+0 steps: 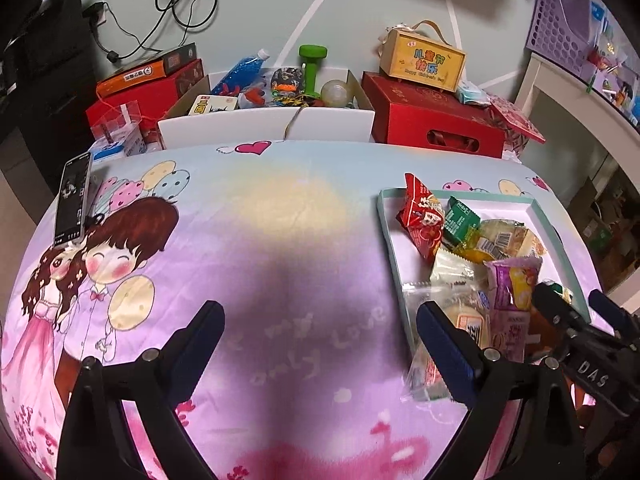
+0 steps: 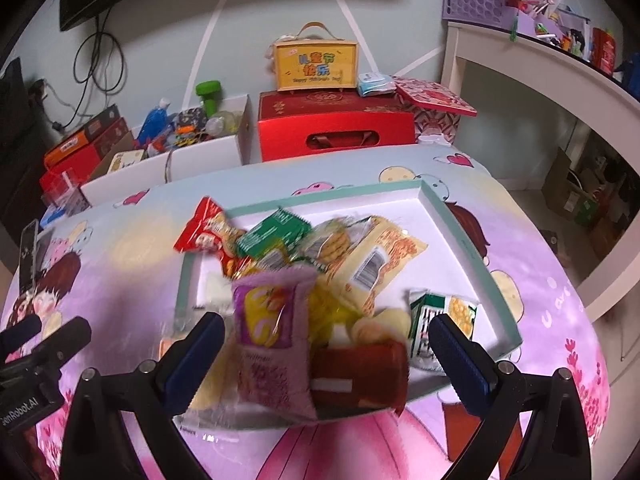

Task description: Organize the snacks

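The right gripper (image 2: 326, 344) is hovering with its jaws spread wide and nothing between them, directly over the near end of the shallow teal-rimmed tray (image 2: 476, 256) where the snacks are heaped. The purple packet (image 2: 272, 336) is lying straight ahead of it, in the gap between the two fingers, its long axis running away from the gripper toward the tray's far edge, so the fingers are already flanking its two long sides. A dark red packet (image 2: 360, 376) is sitting just beside it to the right, touching or nearly so, and a green-and-white packet (image 2: 436, 320) is lying close to the right finger near the tray's near right corner. The left gripper (image 1: 320, 344) is also spread and holding nothing, hanging over bare cartoon-printed bedspread (image 1: 240, 240) with the tray off to its right; only its right finger is overlapping the clear-wrapped snacks spilling over the tray's near left corner. Judging from this, the right gripper is the nearer one and is better lined up for the purple packet; the crowding red packet is the likely thing to get caught in the pinch.
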Available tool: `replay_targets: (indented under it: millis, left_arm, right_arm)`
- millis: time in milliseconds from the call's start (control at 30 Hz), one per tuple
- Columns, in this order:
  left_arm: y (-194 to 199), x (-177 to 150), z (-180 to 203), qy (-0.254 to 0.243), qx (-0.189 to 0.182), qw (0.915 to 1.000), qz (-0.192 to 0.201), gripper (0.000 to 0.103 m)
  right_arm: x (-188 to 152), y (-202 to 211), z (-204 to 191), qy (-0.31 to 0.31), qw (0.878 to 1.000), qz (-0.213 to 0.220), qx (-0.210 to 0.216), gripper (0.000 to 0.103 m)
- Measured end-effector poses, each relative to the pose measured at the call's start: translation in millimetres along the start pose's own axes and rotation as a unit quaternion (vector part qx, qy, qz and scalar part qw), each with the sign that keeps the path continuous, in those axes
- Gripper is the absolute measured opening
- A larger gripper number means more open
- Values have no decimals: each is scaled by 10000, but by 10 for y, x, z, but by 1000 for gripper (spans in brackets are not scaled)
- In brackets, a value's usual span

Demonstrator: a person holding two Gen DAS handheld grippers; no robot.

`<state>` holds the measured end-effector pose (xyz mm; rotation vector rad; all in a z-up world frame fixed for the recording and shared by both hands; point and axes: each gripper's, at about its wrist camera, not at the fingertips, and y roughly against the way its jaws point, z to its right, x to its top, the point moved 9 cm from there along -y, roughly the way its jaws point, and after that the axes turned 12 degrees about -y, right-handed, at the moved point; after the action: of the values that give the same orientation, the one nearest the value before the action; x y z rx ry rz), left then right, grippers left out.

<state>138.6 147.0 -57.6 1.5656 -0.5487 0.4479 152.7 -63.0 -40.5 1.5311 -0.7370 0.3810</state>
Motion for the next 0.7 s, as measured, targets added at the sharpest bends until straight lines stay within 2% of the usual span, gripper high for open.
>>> replay_targets:
  millis: [133,700]
  left_arm:
    - [55,-131,-72,30,303,9995,-108,97]
    - [240,-682,-192,-11,514,9980,-378,97]
  right_arm:
    - [-143,39,-34,78,10000,-39,16,103]
    - [-676,187,-85,242,9995,-196,34,103]
